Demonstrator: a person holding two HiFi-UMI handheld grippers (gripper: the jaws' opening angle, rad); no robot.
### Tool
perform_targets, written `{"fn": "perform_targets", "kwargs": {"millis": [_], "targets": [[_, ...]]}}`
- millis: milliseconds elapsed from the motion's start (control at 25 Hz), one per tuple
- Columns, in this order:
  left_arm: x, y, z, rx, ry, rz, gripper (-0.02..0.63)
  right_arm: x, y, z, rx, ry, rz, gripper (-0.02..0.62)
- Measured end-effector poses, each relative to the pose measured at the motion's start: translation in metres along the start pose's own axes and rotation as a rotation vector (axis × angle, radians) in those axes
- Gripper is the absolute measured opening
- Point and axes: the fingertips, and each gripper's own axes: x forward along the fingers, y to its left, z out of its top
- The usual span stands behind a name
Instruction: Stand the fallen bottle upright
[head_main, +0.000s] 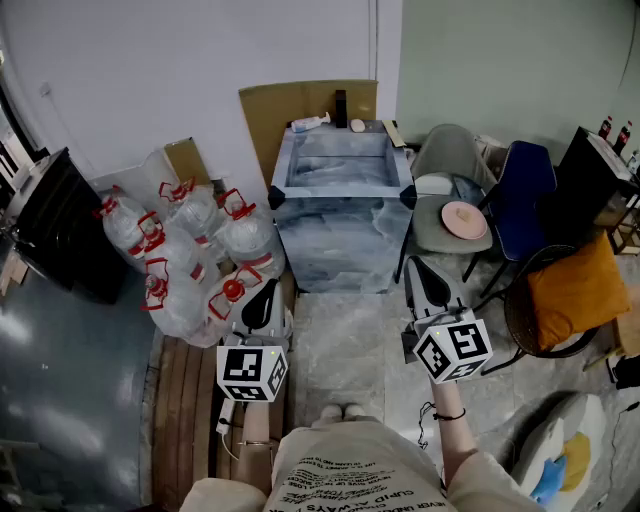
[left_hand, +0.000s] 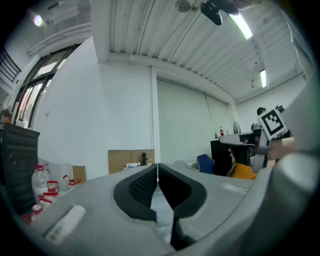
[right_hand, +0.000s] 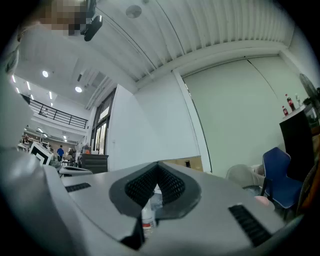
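Observation:
A small white bottle (head_main: 310, 122) lies on its side at the far edge of the marble-patterned table (head_main: 340, 190); in the left gripper view the bottle (left_hand: 132, 164) shows small in front of brown cardboard. A dark upright object (head_main: 340, 105) stands beside it. Both grippers are held level, well short of the table. My left gripper (head_main: 262, 300) is shut and empty, its tips (left_hand: 158, 167) meeting. My right gripper (head_main: 425, 285) is also shut, with tips (right_hand: 159, 166) touching. Through the gap below them a clear bottle with a red band (right_hand: 147, 219) shows; where it stands I cannot tell.
Several big water jugs with red caps (head_main: 190, 250) crowd the floor left of the table. A grey chair with a pink plate (head_main: 464, 219), a blue chair (head_main: 520, 195) and an orange cushion (head_main: 578, 290) stand at the right. A black cabinet (head_main: 55, 225) is at far left.

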Motion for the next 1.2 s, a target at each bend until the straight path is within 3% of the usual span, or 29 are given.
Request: {"fn": "perform_targets", "kwargs": {"millis": [440, 680, 800, 840, 1040, 1200], "targets": [[-0.005, -0.005, 0.0, 0.009, -0.002, 0.012, 0.028, -0.005, -0.003, 0.002, 0.017, -0.008, -0.003, 0.003], [-0.001, -0.004, 0.005, -0.05, -0.043, 0.037, 0.035, -0.006, -0.009, 0.006, 0.017, -0.023, -0.006, 0.003], [0.004, -0.008, 0.007, -0.069, -0.045, 0.031, 0.199, -0.007, -0.013, 0.008, 0.021, -0.031, -0.006, 0.003], [0.005, -0.008, 0.007, -0.08, -0.051, 0.033, 0.227, -0.008, -0.015, 0.008, 0.023, -0.032, -0.006, 0.003], [0.008, -0.014, 0.011, -0.063, -0.082, 0.043, 0.3, -0.012, -0.025, 0.009, 0.028, -0.046, -0.006, 0.003], [0.005, -0.019, 0.01, -0.036, -0.075, 0.041, 0.307, -0.013, -0.031, 0.005, 0.043, -0.038, -0.005, 0.003]]}}
